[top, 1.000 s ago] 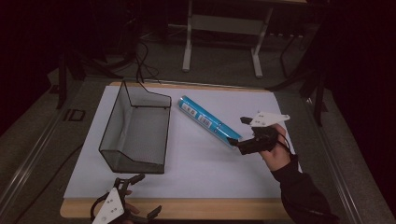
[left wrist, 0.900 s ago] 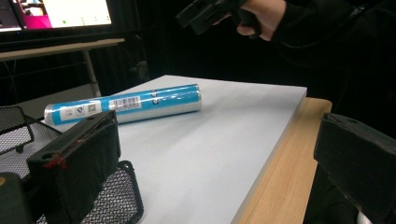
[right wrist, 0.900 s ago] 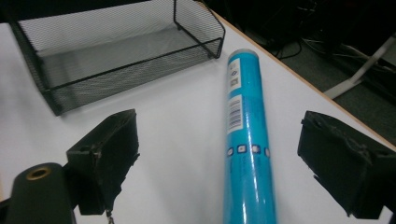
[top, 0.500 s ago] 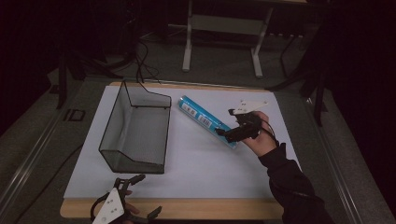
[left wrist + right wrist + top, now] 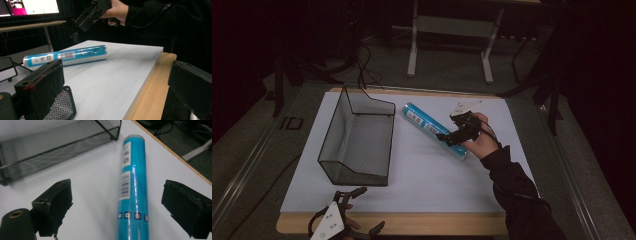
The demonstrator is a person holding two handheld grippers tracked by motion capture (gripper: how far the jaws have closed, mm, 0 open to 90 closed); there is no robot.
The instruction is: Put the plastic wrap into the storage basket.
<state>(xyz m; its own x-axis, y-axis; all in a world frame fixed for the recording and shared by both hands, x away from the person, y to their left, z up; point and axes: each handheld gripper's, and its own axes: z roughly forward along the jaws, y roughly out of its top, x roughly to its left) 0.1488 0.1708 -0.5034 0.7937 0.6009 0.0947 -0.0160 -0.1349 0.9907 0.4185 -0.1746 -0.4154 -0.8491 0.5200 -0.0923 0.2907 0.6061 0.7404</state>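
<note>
Resting at the near wooden edge of the table [image 5: 412, 227], the left gripper [image 5: 343, 216] was seen with its jaws wide apart and empty. Farther in, a black mesh basket [image 5: 357, 137] stood on the white mat [image 5: 422, 175]. Beyond it to the right, a blue tube [image 5: 132, 185] lay flat, straddled by the right gripper [image 5: 117, 207], jaws apart and untouching. If closed off-centre, the round tube could be nudged and rolled away.

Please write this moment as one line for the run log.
right gripper: open, fingers either side of blue tube, not closed | left gripper: open, idle at near edge | mesh tray: beside tube
</note>
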